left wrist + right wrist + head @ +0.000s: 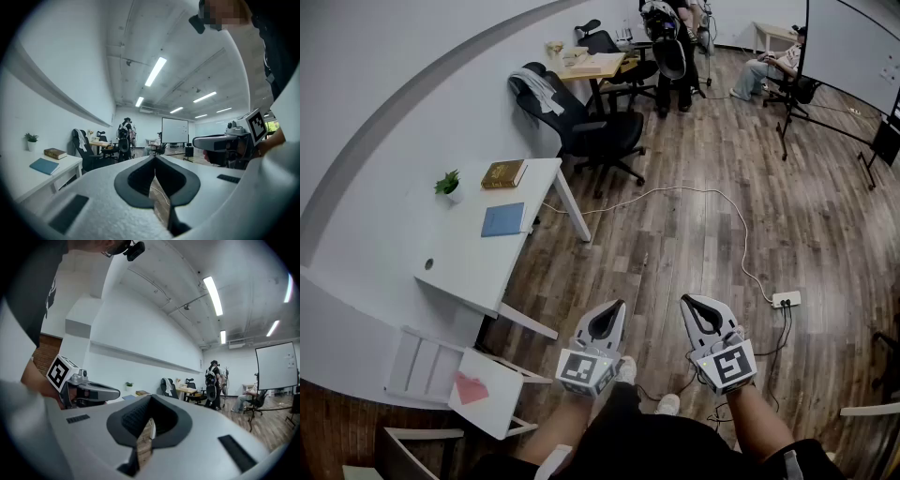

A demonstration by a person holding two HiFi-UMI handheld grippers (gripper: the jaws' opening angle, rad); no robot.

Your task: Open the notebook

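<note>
The blue notebook (503, 219) lies closed on the white table (464, 267) at the left, beside a brown book (503, 173) and a small potted plant (447, 183). My left gripper (617, 306) and right gripper (686, 302) hang side by side over the wooden floor, well to the right of the table. Both are shut, with nothing between the jaws. The left gripper view has the notebook (44, 165) far off at the left, past that gripper's closed tips (154, 157). In the right gripper view the closed tips (151, 397) point down the room, with the left gripper (93, 392) alongside.
A white slatted chair (478, 384) stands near the table's front corner. Black office chairs (600, 131) sit beyond the table. A white cable (712, 202) runs across the floor to a power strip (786, 300). People and a tripod (787, 122) are at the far end.
</note>
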